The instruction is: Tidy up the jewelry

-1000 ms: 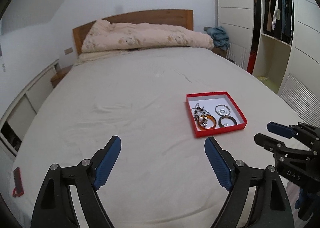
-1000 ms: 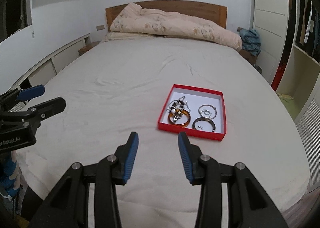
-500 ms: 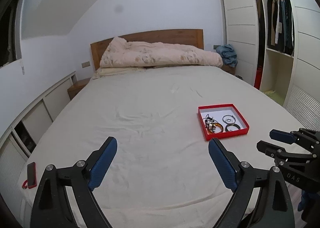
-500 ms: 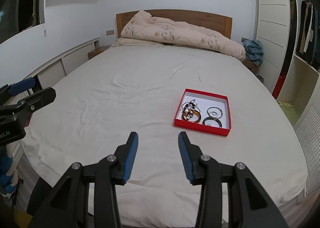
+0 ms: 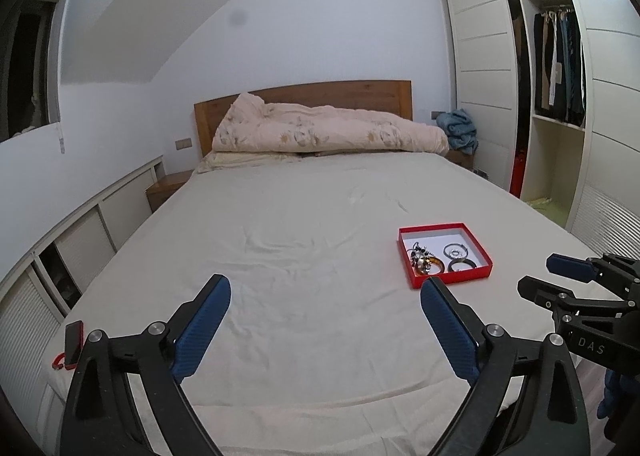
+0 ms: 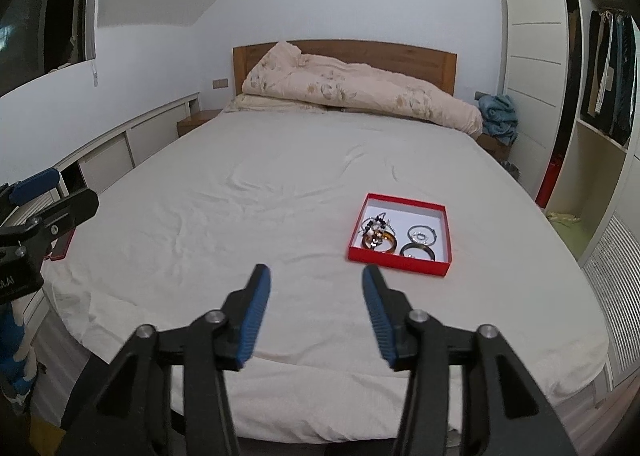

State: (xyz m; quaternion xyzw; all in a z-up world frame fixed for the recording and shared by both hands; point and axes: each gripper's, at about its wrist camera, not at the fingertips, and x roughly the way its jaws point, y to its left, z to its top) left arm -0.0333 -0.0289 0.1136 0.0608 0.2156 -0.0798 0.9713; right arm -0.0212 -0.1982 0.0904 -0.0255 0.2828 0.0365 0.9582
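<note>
Two black handheld grippers are showing blue ribbed fingers (image 5: 204,330), silver screws, and white "DAS" lettering on the right gripper (image 5: 550,278).

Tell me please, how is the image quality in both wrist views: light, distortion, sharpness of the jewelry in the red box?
Left wrist view: dim, bluish light; strong fisheye bending of the wardrobe; dark corners; the jewelry in the red box is small but sharp, no glare. Right wrist view: same soft light and curved edges; red box closer, amber bangle clear; no motion blur.
</note>
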